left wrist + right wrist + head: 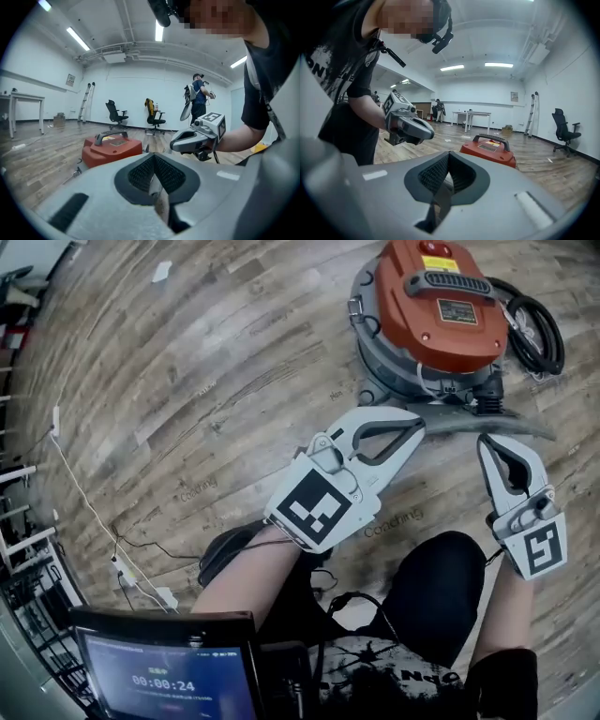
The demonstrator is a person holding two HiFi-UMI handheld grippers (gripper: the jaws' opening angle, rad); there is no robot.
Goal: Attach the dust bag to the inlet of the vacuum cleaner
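My left gripper (418, 424) and right gripper (487, 441) each have their fingers pinched together on what looks like the thin grey dust bag (520, 426). It hangs between them, just in front of the vacuum cleaner (436, 306) on the floor. It seems light, floppy and easy to tear, so I'd grip near its opening.

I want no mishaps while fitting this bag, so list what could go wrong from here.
The left gripper and right gripper pinch only the thin edge of the grey dust bag; it could slip or tear.
The vacuum cleaner has its orange top on and no inlet shows, so lining up may be blind.
The black cable coiled beside it could snag the bag.
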